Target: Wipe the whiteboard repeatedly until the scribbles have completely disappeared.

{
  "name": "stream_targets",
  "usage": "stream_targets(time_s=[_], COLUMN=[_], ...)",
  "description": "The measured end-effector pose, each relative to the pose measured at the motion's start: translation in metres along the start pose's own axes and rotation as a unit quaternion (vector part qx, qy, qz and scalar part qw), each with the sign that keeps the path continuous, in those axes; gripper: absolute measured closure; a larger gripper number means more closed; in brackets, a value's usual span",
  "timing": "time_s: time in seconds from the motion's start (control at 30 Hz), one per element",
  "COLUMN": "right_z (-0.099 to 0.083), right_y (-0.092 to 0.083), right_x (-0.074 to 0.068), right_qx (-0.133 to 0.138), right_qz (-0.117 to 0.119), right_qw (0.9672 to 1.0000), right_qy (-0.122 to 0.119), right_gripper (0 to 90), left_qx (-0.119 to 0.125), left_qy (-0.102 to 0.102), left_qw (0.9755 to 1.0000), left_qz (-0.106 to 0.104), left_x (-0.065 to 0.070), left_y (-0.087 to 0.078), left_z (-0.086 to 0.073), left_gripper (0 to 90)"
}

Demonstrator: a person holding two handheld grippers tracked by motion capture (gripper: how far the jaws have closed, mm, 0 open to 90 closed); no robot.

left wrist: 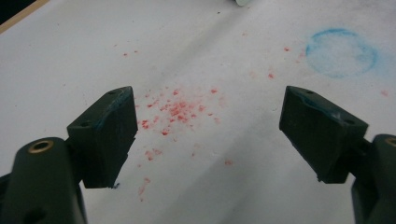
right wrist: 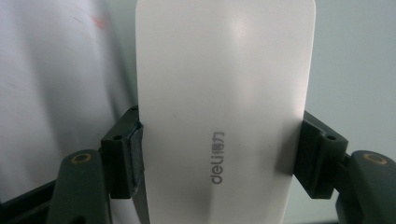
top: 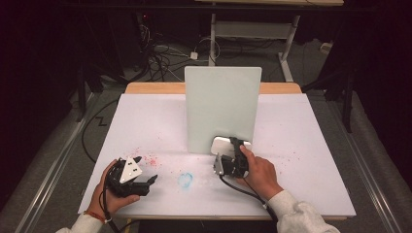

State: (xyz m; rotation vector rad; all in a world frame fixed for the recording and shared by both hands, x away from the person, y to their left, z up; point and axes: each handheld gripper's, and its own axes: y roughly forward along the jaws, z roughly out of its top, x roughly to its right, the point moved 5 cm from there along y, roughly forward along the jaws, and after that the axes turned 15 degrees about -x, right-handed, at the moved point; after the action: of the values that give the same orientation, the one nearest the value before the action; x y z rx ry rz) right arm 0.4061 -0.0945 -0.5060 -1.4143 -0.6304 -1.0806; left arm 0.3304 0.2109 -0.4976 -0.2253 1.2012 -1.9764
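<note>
The right gripper (top: 233,154) holds a white, rounded oblong eraser block (top: 224,144) marked "deli"; its jaws are clamped on the block's two long sides, as the right gripper view (right wrist: 219,154) shows. In that view the block (right wrist: 224,93) runs up the middle of the frame, its long axis in line with the jaws and its rounded far end pointing to the top edge. In the high view the block sits just right of centre, at the foot of an upright pale board (top: 222,109), its free end pointing up-left toward the board's lower edge; whether it touches the board cannot be told.

The left gripper (top: 132,175) lies in the lower left of the high view, its jaws spread wide with nothing between them (left wrist: 208,135), over a scatter of red specks (left wrist: 175,112). A faint blue ring (top: 185,179) marks the worktop (top: 301,141) between the two hands.

The board closes off the space behind the block. The white worktop lies bare to the right, up to its right edge, and toward the bottom of the frame.
</note>
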Motion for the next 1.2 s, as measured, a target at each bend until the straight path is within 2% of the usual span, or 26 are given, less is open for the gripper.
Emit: stream_targets(time_s=[0.13, 0.23, 0.33, 0.6, 0.77, 0.9, 1.07, 1.1, 1.2], right_z=[-0.013, -0.019, -0.023, -0.041, -0.054, -0.061, -0.063, -0.063, -0.064], right_y=[0.007, 0.007, 0.008, 0.009, 0.009, 0.007, 0.001, 0.0, -0.002], right_x=[0.019, 0.029, 0.034, 0.051, 0.06, 0.064, 0.067, 0.067, 0.067], right_qx=[-0.013, -0.021, -0.026, -0.027, -0.026, -0.022, 0.003, 0.009, 0.014], right_qz=[-0.006, 0.003, -0.002, 0.013, 0.03, 0.037, 0.047, 0.054, 0.059], right_qw=[0.9988, 0.997, 0.9957, 0.9903, 0.9841, 0.9805, 0.9784, 0.9769, 0.9754], right_qy=[0.047, 0.075, 0.088, 0.136, 0.173, 0.192, 0.201, 0.206, 0.212], right_gripper=[30.9, 30.9, 30.9, 30.9, 30.9, 30.9, 30.9, 30.9, 30.9], left_qx=[-0.003, -0.003, -0.002, -0.002, -0.001, -0.003, -0.004, -0.004, -0.003], left_qy=[0.003, 0.004, 0.003, 0.003, 0.002, 0.005, 0.005, 0.004, 0.005], left_qw=[1.0, 1.0, 1.0, 1.0, 1.0, 1.0, 1.0, 1.0, 1.0], left_qz=[0.0, 0.0, -0.001, -0.002, -0.003, -0.006, -0.007, -0.006, -0.007], left_x=[0.0, 0.001, 0.001, 0.001, 0.0, 0.001, 0.001, 0.001, 0.001], left_y=[0.001, 0.001, 0.0, 0.001, 0.002, 0.004, 0.005, 0.005, 0.005], left_z=[0.001, 0.001, 0.001, 0.0, 0.002, 0.003, 0.003, 0.003, 0.003], left_gripper=[18.8, 18.8, 18.8, 18.8, 18.8, 18.8, 18.9, 18.9, 18.9])
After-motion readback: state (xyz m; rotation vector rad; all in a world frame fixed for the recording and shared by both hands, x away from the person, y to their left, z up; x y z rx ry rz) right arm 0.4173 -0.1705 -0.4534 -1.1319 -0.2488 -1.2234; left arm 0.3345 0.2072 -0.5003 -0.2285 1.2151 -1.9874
